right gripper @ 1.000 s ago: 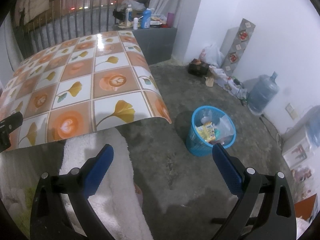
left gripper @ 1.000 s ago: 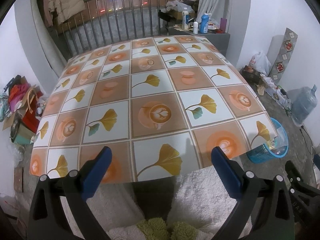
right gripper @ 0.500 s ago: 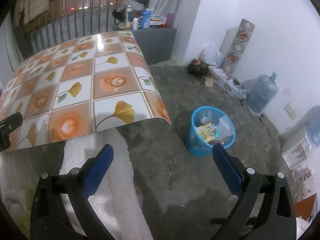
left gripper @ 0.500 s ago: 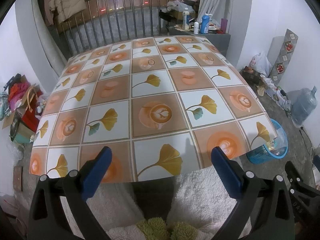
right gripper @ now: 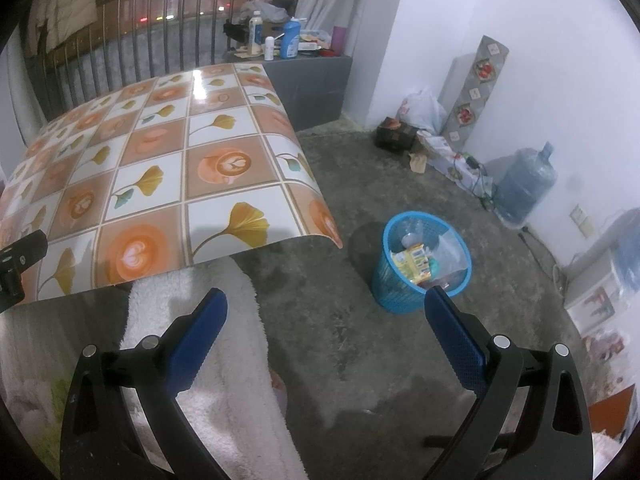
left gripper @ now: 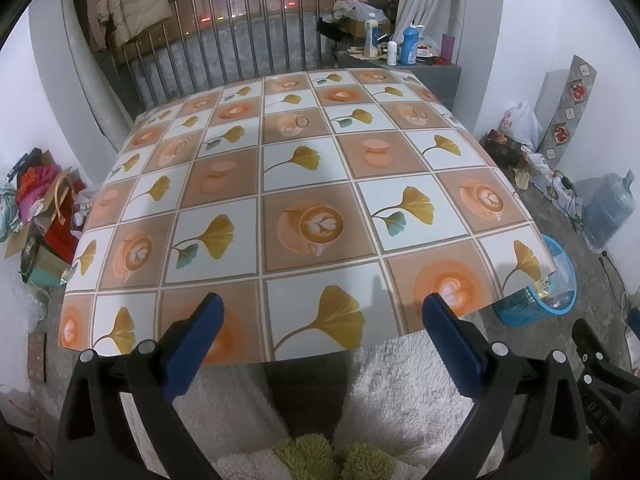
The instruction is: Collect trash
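One patterned table [left gripper: 304, 184], concrete floor [right gripper: 360, 184]

Glossy, smooth plastic tablecloth [left gripper: 312, 184]; blue plastic mesh basket [right gripper: 400, 284]; rough matt concrete floor [right gripper: 360, 340]; fluffy white cloth robe [right gripper: 224, 360]; shiny metal railing [left gripper: 240, 40]

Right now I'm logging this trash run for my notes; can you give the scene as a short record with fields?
left gripper: open, holding nothing, over the near table edge
right gripper: open, holding nothing, over the floor
table: patterned cloth, no loose trash visible on it
basket: blue, on the floor past the table's right corner, wrappers and plastic inside
water jug: by the right wall
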